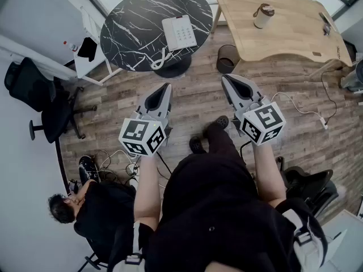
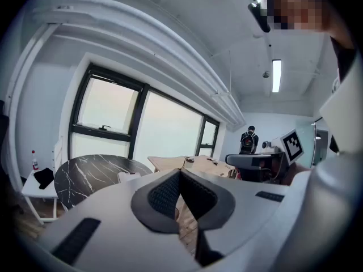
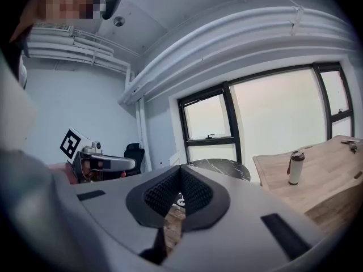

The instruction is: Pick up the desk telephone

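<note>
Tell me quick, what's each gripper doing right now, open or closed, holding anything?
Left gripper: closed, holding nothing.
Right gripper: closed, holding nothing.

Ahead of you: floor (image 1: 193, 92) open up to the round surface (image 1: 133, 21).
Top: bare around the desk telephone (image 1: 180, 33).
Right: bin (image 1: 228, 58) beside its base.
</note>
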Demonstrator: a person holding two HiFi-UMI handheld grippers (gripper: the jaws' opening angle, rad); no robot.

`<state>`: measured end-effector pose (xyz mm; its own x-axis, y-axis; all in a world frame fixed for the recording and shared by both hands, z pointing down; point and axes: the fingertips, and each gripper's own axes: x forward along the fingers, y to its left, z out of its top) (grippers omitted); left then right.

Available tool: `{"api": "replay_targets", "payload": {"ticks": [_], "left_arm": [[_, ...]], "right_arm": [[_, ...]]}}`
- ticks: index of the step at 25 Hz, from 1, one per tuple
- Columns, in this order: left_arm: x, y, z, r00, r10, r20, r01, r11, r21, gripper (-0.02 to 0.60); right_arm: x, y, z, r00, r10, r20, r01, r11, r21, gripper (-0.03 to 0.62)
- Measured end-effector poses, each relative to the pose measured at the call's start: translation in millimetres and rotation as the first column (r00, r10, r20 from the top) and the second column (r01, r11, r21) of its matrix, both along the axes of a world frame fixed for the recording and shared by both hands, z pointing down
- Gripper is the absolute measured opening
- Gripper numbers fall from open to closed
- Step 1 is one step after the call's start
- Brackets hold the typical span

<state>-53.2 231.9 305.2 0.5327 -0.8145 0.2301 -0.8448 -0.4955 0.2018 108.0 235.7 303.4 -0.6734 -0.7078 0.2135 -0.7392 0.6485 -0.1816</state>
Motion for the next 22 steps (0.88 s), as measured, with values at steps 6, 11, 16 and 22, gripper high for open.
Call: {"api": "replay_targets", "payload": {"ticks": [6,11,16,22], "left_arm": [[6.8,6.0,0.8,1.0,0.011,0.002,-0.011,1.0,-0.007,0.014],[-1.4,6.1,1.3,1.0,0.0,-0.004,0.0,1.0,-0.006,0.014],[-4.2,0.6,6.1,1.0,-0.002,-0.011,0.002,1.0,-0.02,0.014],[-4.0,-18.8,17.8,1.0,-0.011,-0.019,0.01,0.998,-0.055,0.014]], "right_arm": [[-6.2,-14.2,-3.3,1.0,0.001,0.001,-0.001,1.0,0.001,0.029],[-7.2,-20.0,-0.5,0.999,0.032,-0.003,-0.032,0.999,0.007,0.029],[-3.0,-31.2,9.0,0.998,0.056,0.023,-0.055,0.998,-0.041,0.03],[-5.2,-45.4,19.4,0.998,-0.018,0.067,0.024,0.996,-0.081,0.029]]}}
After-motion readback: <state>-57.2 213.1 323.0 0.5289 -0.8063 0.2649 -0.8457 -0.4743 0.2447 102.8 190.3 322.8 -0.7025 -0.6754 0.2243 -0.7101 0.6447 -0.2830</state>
